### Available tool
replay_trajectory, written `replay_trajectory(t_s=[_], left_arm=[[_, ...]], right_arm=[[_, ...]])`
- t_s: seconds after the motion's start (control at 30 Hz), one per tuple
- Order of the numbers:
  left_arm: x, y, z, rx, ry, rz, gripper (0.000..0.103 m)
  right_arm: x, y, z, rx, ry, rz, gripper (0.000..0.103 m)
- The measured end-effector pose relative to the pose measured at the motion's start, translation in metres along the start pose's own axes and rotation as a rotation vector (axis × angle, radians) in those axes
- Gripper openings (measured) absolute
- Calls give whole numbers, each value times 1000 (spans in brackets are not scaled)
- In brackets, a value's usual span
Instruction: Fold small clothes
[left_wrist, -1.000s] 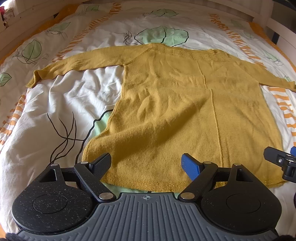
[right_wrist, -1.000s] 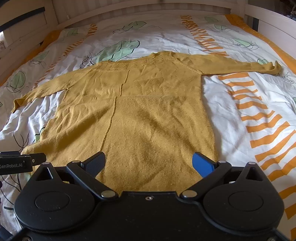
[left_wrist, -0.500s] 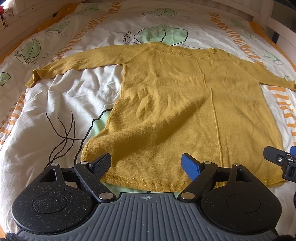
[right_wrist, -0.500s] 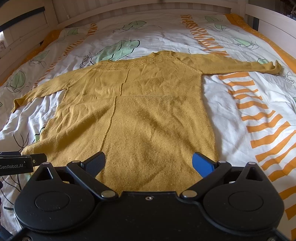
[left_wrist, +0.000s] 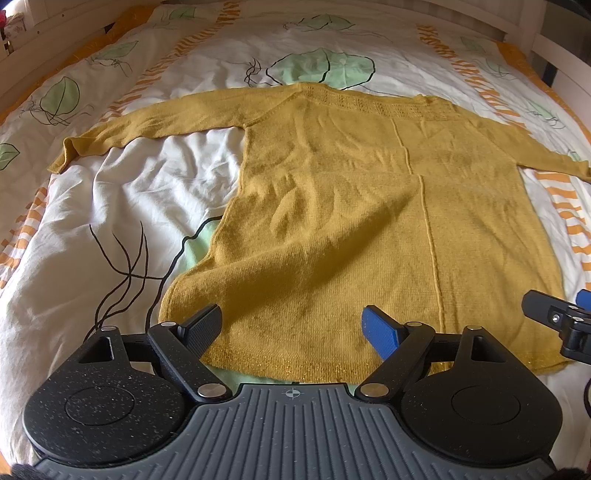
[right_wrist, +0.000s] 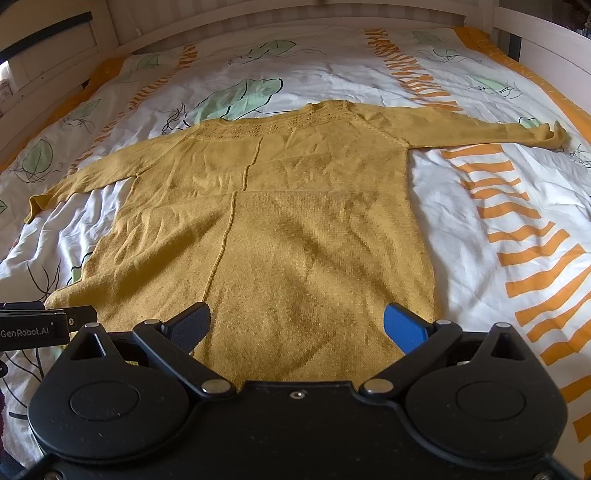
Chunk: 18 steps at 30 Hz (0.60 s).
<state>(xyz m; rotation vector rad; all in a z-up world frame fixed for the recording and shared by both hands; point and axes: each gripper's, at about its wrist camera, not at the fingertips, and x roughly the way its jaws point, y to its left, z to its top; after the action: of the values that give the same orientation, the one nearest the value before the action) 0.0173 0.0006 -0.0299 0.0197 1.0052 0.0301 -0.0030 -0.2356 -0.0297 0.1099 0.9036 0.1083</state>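
A mustard-yellow knit sweater lies flat on the bed with both sleeves spread out, hem nearest me; it also shows in the right wrist view. My left gripper is open and empty, hovering over the hem's left part. My right gripper is open and empty over the hem's right part. The left sleeve cuff points left, the right sleeve cuff points right. The right gripper's tip shows at the left wrist view's right edge.
The bed is covered by a white duvet with green leaves and orange stripes. A wooden bed frame runs along the left and far sides, and a white rail along the right.
Both grippers have drawn back slightly from the sweater, which looks a little farther away. The sweater lies unmoved and the jaws stay open.
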Motion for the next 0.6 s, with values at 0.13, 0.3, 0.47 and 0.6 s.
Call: replay_trajectory(t_s=[0.13,0.3,0.47,0.6], left_arm=[[1,-1,1,3,5,-3,82],[1,-2,4,5,8,-10,82],[4,-4,7,10,6,-20,82],[6,-4,10,7,4,-27,82]], right_arm=[[0,0,1,0,3,5,100],[1,0,1,2,3,3,100],[2,-3,2,14,8,6,100],[5,-5,2,14,16,10,100]])
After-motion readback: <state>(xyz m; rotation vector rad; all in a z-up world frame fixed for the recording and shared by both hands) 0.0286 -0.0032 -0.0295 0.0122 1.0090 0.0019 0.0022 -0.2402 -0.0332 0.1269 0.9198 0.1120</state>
